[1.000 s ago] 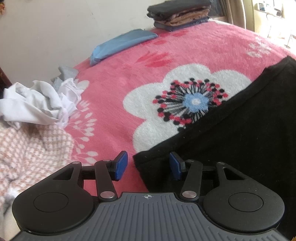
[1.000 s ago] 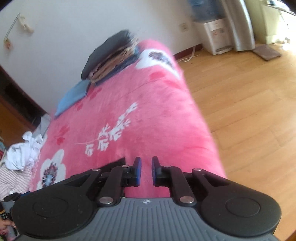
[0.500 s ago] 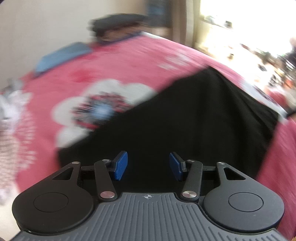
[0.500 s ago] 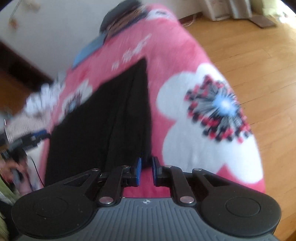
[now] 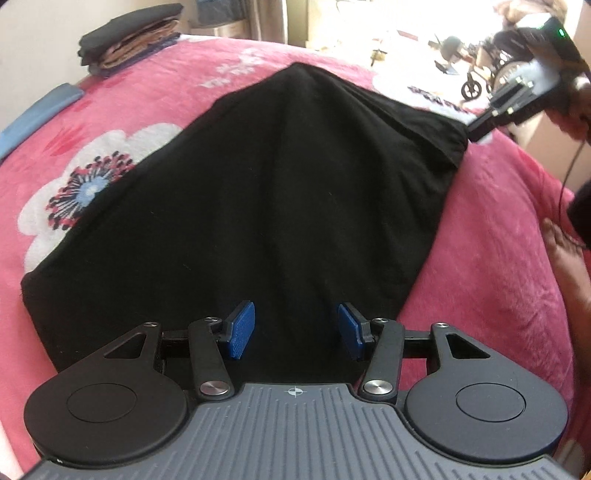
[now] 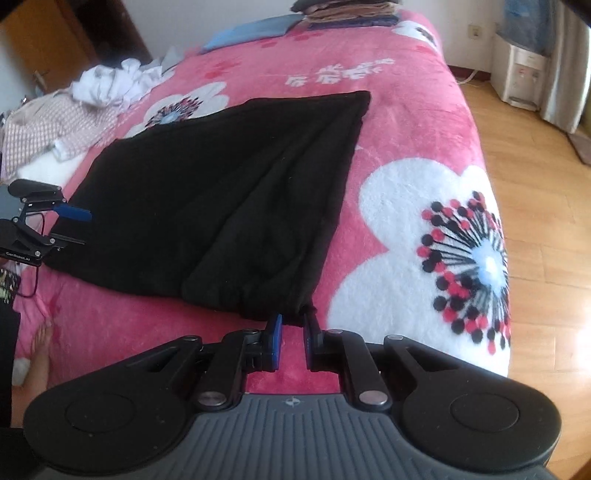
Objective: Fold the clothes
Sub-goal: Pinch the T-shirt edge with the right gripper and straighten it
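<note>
Left gripper: jaws wide apart, blue pads clear of each other, nothing between them, held low, pointing forward. Right gripper: jaws nearly closed, narrow gap between pads, tips at black cloth corner; grip on it unclear. Person's bare foot at left edge of right view.

Bright daylight, blown-out window glare, sunlit floor, fisheye bending at edges, slight softness

A pink floral bed carries a black garment and folded stack
</note>
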